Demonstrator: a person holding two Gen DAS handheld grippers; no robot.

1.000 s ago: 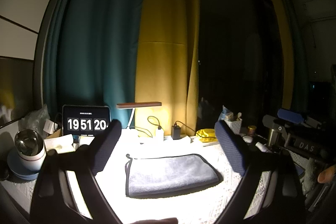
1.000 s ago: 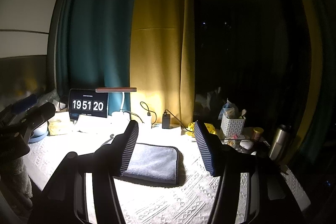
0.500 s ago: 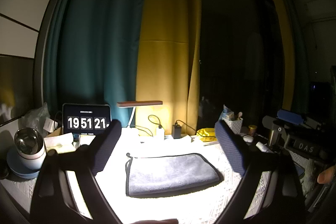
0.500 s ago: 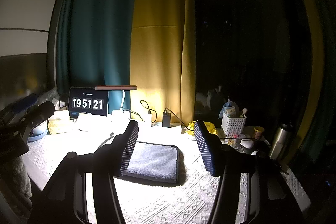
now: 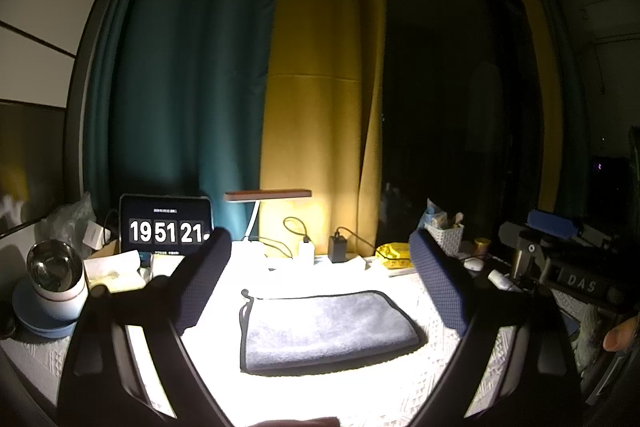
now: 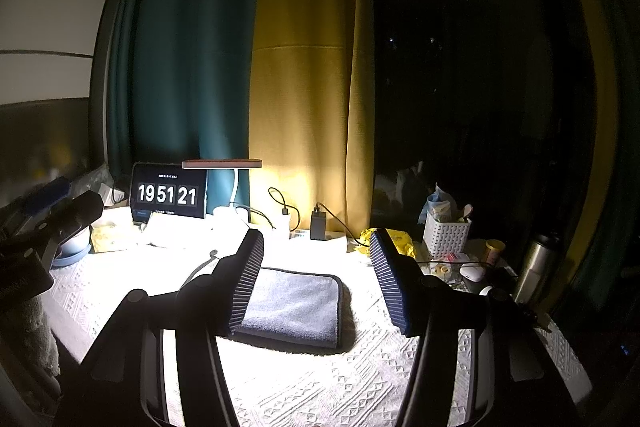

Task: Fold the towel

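Note:
A grey towel [image 5: 326, 329] with dark piping lies folded into a flat rectangle on the white patterned tablecloth [image 5: 492, 367], under the desk lamp's light. It also shows in the right wrist view [image 6: 296, 303]. My left gripper [image 5: 320, 291] is open and empty, held above and in front of the towel. My right gripper [image 6: 316, 283] is open and empty too, raised above the towel's right part. Neither touches the cloth. The right gripper's body shows at the right of the left wrist view [image 5: 568, 267].
A tablet clock [image 6: 170, 193], a desk lamp [image 6: 222, 165], chargers [image 6: 318, 223] and cables stand at the back. A steel cup [image 5: 56, 275] on a blue dish is at the left. A white basket [image 6: 446, 237], a yellow bag [image 6: 394, 241] and a steel flask [image 6: 536, 271] are at the right.
The clock went from 19:51:20 to 19:51:21. Both grippers and the towel have barely moved.

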